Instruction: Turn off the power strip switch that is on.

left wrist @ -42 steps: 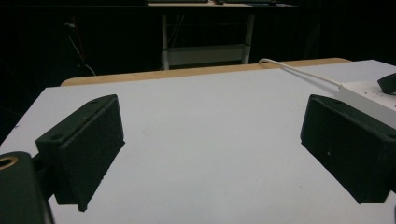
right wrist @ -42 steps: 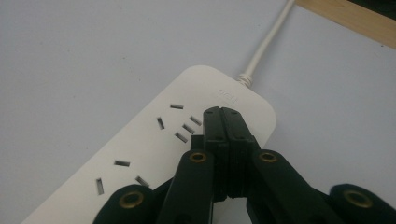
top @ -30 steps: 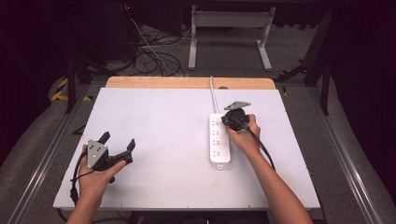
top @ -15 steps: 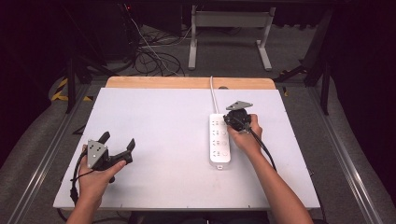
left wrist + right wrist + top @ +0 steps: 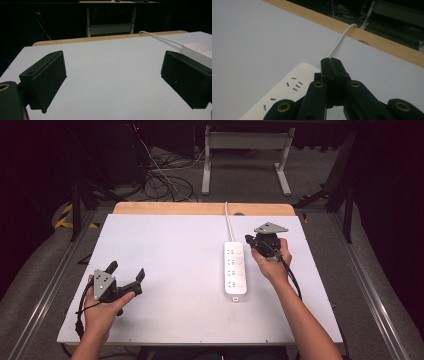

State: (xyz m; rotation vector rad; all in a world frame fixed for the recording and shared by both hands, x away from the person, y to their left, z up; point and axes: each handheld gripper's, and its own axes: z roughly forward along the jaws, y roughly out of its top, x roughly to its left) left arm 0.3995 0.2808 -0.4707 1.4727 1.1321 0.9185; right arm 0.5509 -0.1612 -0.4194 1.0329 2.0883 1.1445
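Observation:
A white power strip (image 5: 235,268) lies on the white table (image 5: 170,250), right of the middle, and its white cable (image 5: 228,220) runs off over the far edge. My right gripper (image 5: 248,239) hangs by the strip's far right corner, jaws shut with nothing between them. In the right gripper view its closed tips (image 5: 331,60) sit just above the strip's (image 5: 287,92) far end, near where the cable (image 5: 339,42) leaves. My left gripper (image 5: 127,271) rests at the front left, open wide and empty. The left gripper view shows the left gripper (image 5: 112,77) over bare table, the strip (image 5: 200,50) off to its right.
A bare wooden strip (image 5: 200,208) runs along the table's far edge. Beyond it on the dark floor are tangled cables (image 5: 165,180) and a white metal frame (image 5: 245,150). Metal rails (image 5: 60,275) flank the table on both sides.
My right gripper has shifted a little to the right and farther away, still shut. The left gripper and the power strip have not moved.

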